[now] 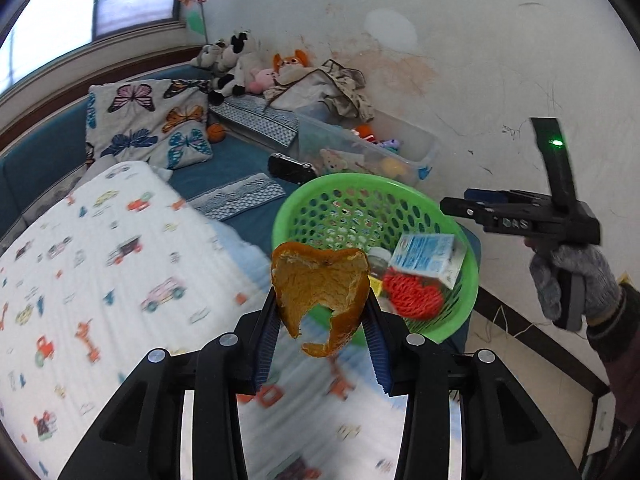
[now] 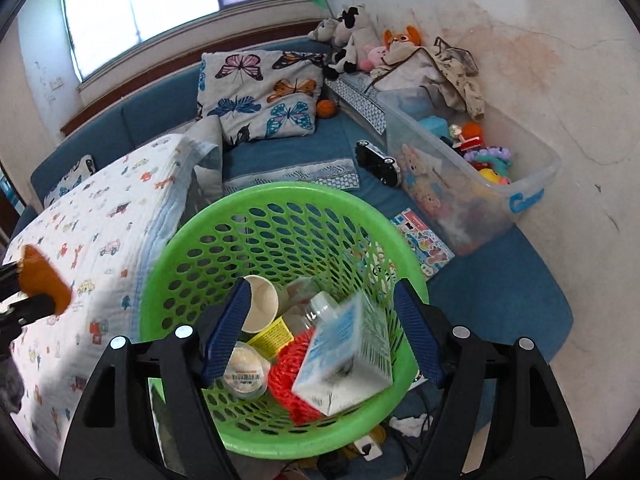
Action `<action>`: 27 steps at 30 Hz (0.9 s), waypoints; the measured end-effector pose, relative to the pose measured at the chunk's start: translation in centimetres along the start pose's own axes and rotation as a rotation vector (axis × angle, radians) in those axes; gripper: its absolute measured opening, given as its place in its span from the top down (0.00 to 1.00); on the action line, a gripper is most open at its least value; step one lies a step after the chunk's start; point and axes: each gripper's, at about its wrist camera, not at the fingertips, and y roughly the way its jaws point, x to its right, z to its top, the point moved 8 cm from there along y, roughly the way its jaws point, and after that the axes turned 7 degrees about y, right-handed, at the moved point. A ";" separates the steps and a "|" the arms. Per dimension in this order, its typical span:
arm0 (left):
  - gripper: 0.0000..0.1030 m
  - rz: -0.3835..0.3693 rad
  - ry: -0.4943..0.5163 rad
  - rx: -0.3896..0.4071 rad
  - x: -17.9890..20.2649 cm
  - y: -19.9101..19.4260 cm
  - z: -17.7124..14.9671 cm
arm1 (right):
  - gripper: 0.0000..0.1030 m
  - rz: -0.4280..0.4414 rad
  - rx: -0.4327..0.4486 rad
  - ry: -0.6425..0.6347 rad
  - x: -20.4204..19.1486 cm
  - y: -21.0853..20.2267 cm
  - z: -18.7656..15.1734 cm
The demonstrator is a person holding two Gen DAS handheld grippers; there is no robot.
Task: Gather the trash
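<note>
Trash is already piling up in the green basket (image 2: 280,196), which is sitting at the bed's (image 1: 100,240) edge by the wall: a paper cup (image 2: 260,300), a clear bottle (image 2: 316,308), a small lidded tub (image 2: 244,372), a red mesh scrubber (image 2: 288,376) and a carton (image 2: 348,348) are lying inside.

The right tool (image 2: 324,328) is hovering over the basket with its jaws standing apart and touching nothing; the carton is lying tilted below them, on top of the heap, so that piece looks delivered.

The left tool (image 1: 320,344) is clamping an orange peel (image 1: 320,296) between its pads and holding it in the air above the bed's patterned quilt (image 1: 80,280), just short of the basket's near rim. That peel is the piece not yet dropped in.

Beyond it, no other obvious trash is showing on the bed; the toy bin (image 2: 480,184), sticker sheet (image 2: 424,240) and plush toys (image 2: 356,36) do not look like rubbish, so collection seems close to finished.
</note>
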 end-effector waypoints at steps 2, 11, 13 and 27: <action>0.62 -0.003 0.008 -0.013 0.7 1.3 0.8 | 0.28 0.009 0.014 -0.005 -0.1 -0.9 -0.2; 0.62 -0.034 0.018 -0.076 3.7 6.3 2.2 | 0.25 0.034 0.062 -0.016 -0.2 -4.5 -1.5; 0.62 -0.033 0.028 -0.099 4.4 7.5 2.3 | 0.25 0.045 0.067 -0.012 -0.3 -4.9 -1.7; 0.35 -0.021 0.030 -0.116 5.9 9.1 2.9 | 0.25 0.068 0.065 0.019 0.3 -5.4 -3.5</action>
